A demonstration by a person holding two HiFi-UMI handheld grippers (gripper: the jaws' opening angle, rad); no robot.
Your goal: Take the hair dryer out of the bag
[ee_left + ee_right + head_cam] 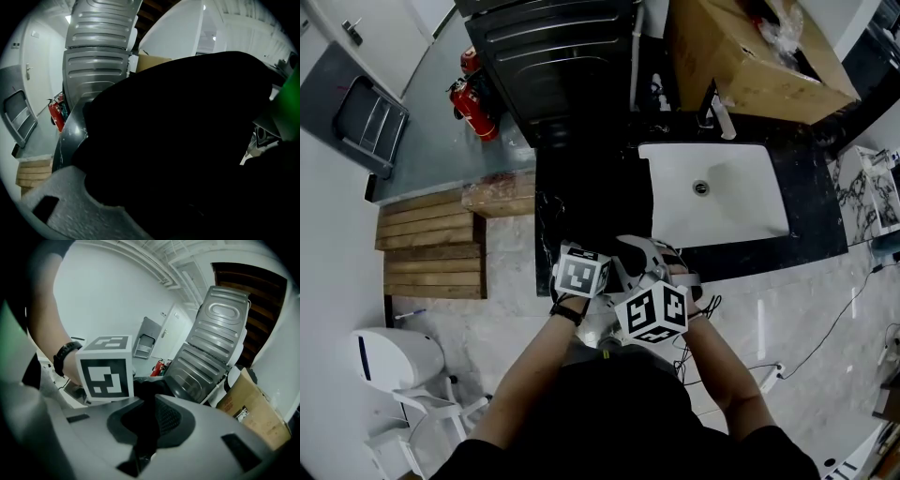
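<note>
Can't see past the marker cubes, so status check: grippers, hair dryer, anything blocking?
Left gripper open, black bag filling its view. Right gripper shut on bag fabric. Hair dryer not in sight.

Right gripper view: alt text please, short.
The right gripper, shut, pinches a strip of black fabric. Beyond it sit a marker cube, a grey ribbed panel and a cardboard box.

Two tools (left tool (150,206), right tool (145,430)), one bag (187,131), one sink (741,208).
</note>
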